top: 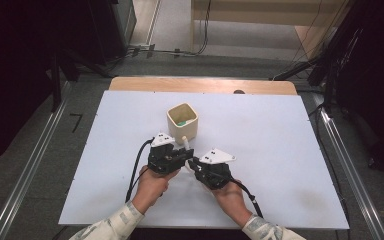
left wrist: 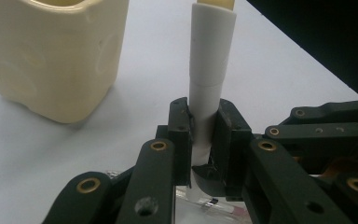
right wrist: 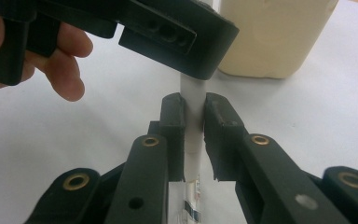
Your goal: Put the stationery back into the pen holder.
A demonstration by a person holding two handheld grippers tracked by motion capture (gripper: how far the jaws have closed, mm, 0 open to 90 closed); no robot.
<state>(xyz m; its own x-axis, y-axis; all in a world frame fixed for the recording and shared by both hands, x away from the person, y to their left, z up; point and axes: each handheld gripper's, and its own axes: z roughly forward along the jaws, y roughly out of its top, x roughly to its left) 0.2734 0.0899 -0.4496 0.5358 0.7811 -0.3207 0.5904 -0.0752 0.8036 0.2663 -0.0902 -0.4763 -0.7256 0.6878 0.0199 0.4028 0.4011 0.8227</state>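
A white marker-like tube with a cream end points toward a cream square cup. My left gripper is shut on the tube's lower part. My right gripper is shut on the same tube, just behind the left gripper's body. In the high view both grippers meet in front of the cup, left gripper and right gripper almost touching, and the tube's tip lies near the cup's front wall. Something green lies inside the cup.
The white table top stretches wide on both sides, with a wooden strip at its far edge. Fingers of the person's left hand wrap the left gripper. Cables trail back from both grippers. Dark equipment stands beyond the table.
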